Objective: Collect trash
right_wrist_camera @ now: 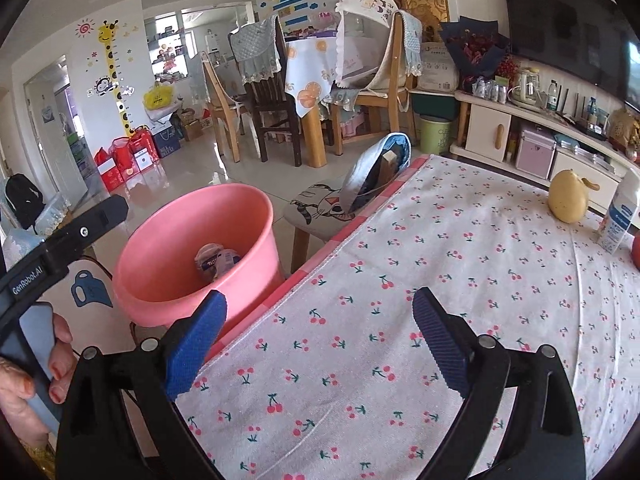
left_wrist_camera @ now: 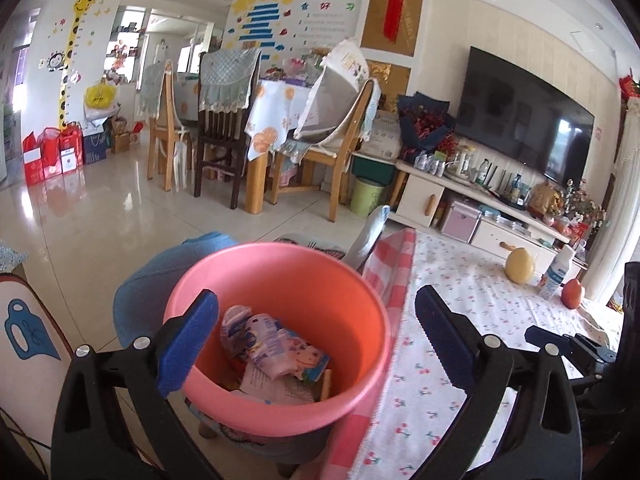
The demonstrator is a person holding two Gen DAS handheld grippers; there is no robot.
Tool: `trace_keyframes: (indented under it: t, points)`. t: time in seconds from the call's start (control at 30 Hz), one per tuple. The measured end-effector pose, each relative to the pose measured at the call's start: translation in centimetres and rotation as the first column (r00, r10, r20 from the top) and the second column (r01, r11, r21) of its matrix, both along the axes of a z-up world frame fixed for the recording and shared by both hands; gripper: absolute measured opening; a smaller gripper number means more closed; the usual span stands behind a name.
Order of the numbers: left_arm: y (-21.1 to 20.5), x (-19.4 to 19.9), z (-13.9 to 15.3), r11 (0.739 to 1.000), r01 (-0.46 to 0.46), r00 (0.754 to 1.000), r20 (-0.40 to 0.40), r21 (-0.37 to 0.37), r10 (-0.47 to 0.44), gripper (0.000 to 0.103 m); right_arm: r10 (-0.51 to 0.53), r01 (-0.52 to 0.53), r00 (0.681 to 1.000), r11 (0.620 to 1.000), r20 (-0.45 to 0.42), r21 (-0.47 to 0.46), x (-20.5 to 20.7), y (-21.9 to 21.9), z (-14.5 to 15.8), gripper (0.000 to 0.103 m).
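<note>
Crumpled wrappers (left_wrist_camera: 272,344) lie inside the pink bucket (left_wrist_camera: 360,304) beside the table: light, soft (probably slippery), best pinched mid-fold. Left gripper (left_wrist_camera: 316,344) and right gripper (right_wrist_camera: 318,344) both gape empty.

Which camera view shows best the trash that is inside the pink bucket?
The left wrist view. It looks down into the pink bucket, so the crumpled wrappers and papers on the bottom show clearly. In the right wrist view the bucket is seen from the side, and only one small piece of trash shows above the near rim.
</note>
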State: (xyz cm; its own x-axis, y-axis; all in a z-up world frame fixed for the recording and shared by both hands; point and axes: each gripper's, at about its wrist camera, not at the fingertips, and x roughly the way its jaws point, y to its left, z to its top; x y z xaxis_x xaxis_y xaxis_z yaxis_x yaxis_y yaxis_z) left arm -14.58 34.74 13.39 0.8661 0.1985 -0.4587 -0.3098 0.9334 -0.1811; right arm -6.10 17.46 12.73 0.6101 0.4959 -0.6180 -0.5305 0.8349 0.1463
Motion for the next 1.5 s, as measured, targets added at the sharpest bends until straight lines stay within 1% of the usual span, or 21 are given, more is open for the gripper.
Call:
trace_keyframes:
  t: [0.13, 0.2, 0.47, 0.6, 0.77, 0.97, 1.07, 1.27, 1.5]
  points:
    - [-2.1, -0.5, 1.8, 0.999, 0.046, 0.999, 0.018, -0.016, -0.046, 0.099, -0.057, 0.057, 0.998, 0.998, 0.034, 0.001, -1.2, -2.8, 0.8, 0.095]
    - [-3.2, -0.5, 2.5, 0.998, 0.067, 0.998, 0.013, -0.023, -0.066, 0.099, -0.090, 0.090, 0.995, 0.996, 0.053, 0.007, -1.8, -4.3, 1.3, 0.095]
    - [-9.4, -1.1, 5.3, 0.986, 0.157, 0.988, -0.003, 0.050, -0.157, 0.099, -0.217, 0.215, 0.971, 0.976, 0.103, 0.034, -4.1, -10.8, 3.2, 0.096]
    - [-12.9, -1.8, 6.6, 0.975, 0.202, 0.979, -0.001, 0.090, -0.203, 0.099, -0.283, 0.281, 0.948, 0.959, 0.145, 0.037, -5.6, -14.1, 4.3, 0.096]
    - [-16.7, -2.9, 8.1, 0.960, 0.255, 0.966, 0.022, 0.115, -0.259, 0.099, -0.357, 0.356, 0.915, 0.934, 0.188, 0.042, -7.3, -18.2, 5.2, 0.097]
    - [-21.2, -4.4, 9.9, 0.944, 0.284, 0.953, 0.053, 0.169, -0.297, 0.099, -0.435, 0.432, 0.868, 0.899, 0.239, 0.068, -9.1, -23.0, 6.0, 0.097]
    - [-23.2, -4.9, 10.3, 0.941, 0.291, 0.950, 0.061, 0.173, -0.305, 0.099, -0.468, 0.463, 0.845, 0.883, 0.259, 0.083, -9.8, -24.9, 6.3, 0.097]
    - [-26.2, -5.2, 10.7, 0.939, 0.295, 0.948, 0.066, 0.175, -0.310, 0.099, -0.504, 0.518, 0.798, 0.854, 0.331, 0.050, -11.0, -27.5, 6.5, 0.097]
    - [-29.0, -5.0, 10.8, 0.932, 0.314, 0.943, 0.052, 0.184, -0.328, 0.099, -0.532, 0.552, 0.773, 0.832, 0.346, 0.044, -11.4, -30.4, 6.1, 0.097]
